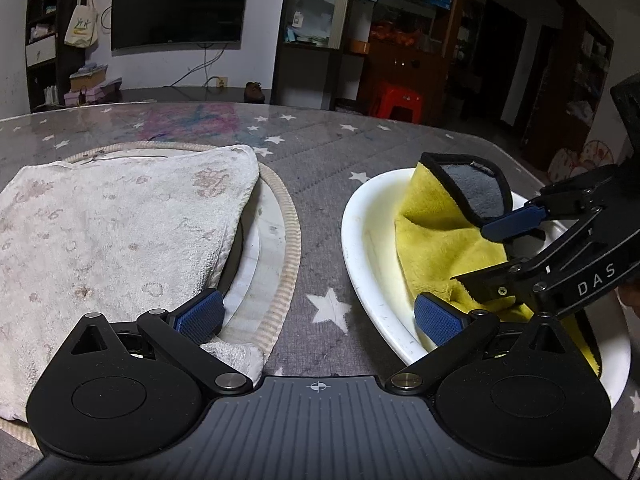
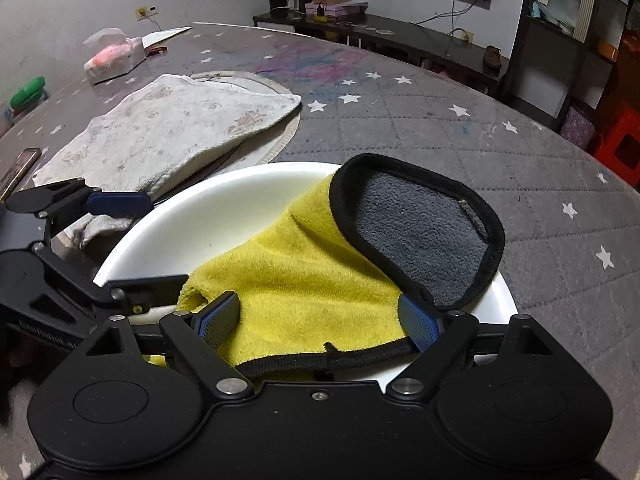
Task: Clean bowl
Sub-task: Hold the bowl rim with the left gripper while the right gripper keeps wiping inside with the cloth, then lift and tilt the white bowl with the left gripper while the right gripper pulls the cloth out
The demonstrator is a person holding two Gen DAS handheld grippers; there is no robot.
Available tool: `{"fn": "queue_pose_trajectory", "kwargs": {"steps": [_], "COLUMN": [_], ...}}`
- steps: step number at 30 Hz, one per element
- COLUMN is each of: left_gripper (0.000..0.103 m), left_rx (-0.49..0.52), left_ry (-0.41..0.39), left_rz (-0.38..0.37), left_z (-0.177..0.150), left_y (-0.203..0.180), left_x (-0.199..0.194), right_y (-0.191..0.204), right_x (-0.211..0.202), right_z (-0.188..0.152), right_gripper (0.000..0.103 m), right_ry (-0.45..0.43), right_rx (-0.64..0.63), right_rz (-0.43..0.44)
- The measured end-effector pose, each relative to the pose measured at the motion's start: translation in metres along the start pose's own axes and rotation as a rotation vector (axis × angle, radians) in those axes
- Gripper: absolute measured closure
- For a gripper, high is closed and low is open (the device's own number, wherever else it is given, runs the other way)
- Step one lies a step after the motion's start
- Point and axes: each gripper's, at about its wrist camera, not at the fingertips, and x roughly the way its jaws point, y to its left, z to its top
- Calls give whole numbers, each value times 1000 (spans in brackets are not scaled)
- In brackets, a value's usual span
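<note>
A white bowl (image 1: 362,224) (image 2: 224,216) sits on the grey star-patterned table. A yellow cloth (image 1: 436,240) (image 2: 304,276) with a grey, black-edged back lies in it. My left gripper (image 1: 318,314) is open wide at the bowl's near left rim, its right finger inside the bowl by the cloth and its left finger over the white towel. My right gripper (image 2: 316,320) is open with both fingers around the yellow cloth in the bowl, not closed on it. The right gripper also shows in the left wrist view (image 1: 480,252).
A white towel (image 1: 116,232) (image 2: 168,136) lies over a round woven mat (image 1: 284,248) left of the bowl. A tissue pack (image 2: 114,54), a green item (image 2: 26,92) and a phone (image 2: 18,168) lie at the table's far left. A red stool (image 1: 398,100) stands beyond the table.
</note>
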Motion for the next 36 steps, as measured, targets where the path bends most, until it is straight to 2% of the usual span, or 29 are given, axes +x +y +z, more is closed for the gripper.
{"fn": "queue_pose_trajectory", "kwargs": {"steps": [14,22,28,30,32,34,36], "left_gripper": [0,0,0,0,1,12,19], "left_rx": [23,37,50,70,103,131,167], "left_ry": [9,12,11,4,-5,-10,-6], "left_rz": [20,33,48,73,97,104,111], "left_z": [3,2,0,-2,-2,-2,0], "left_y": [-12,-13,-13,-16,-23,-30,-37], "left_x": [6,5,0,-3,-6,-8,-10], "right_y": [13,15,26,34,42,37,31], "right_x": [-23,-40,-49,-51,-49,-48,-50], "right_z": [-27,-43,-48,-51,-55,-59,-61], "right_gripper": [15,18,22,25,26,27,30], "right_ry": [31,68,63,50,39,24,8], "right_rx": [-30,-22,-113,-187,-280,-283,-247], "right_rz": [10,-35,-165,-259,-401,-455,-450]}}
